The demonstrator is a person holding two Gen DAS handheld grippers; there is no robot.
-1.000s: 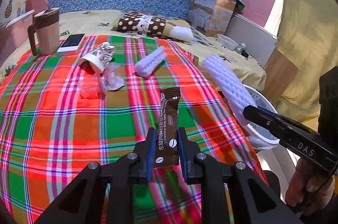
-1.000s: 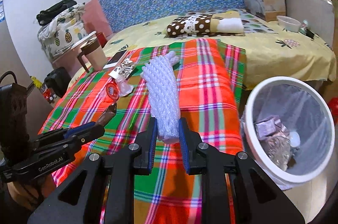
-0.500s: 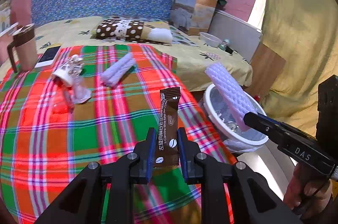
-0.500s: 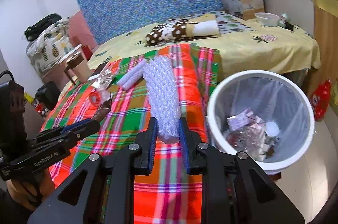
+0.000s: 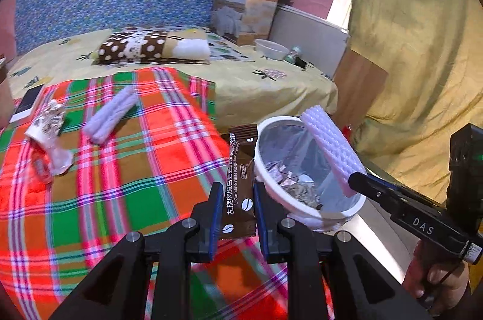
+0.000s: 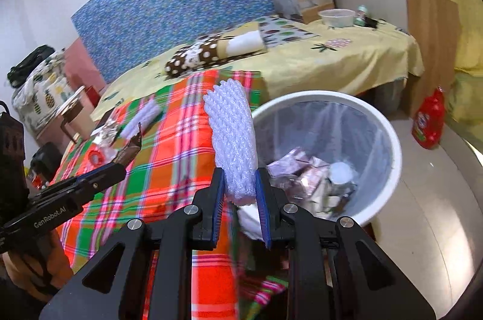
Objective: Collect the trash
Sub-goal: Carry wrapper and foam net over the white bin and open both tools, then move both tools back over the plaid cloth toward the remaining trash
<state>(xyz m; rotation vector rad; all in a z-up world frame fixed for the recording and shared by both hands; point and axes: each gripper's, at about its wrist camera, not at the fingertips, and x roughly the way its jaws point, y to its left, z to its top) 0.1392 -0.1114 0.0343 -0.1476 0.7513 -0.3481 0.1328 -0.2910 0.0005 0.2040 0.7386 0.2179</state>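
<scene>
The left claw [image 5: 236, 213] pinches a brown coffee sachet [image 5: 240, 184] just beside the white trash bin [image 5: 305, 208]; the right claw [image 6: 240, 193] grips a white foam net sleeve [image 6: 234, 139] at the bin's [image 6: 389, 139] rim.

Left hand-held gripper [image 5: 235, 217] clamped; right hand-held gripper [image 6: 240, 201] likewise.

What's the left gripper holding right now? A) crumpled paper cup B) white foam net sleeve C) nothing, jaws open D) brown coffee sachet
D: the left gripper is shut on the brown coffee sachet, while the white foam net sleeve sits in the right gripper near the trash bin.
</scene>
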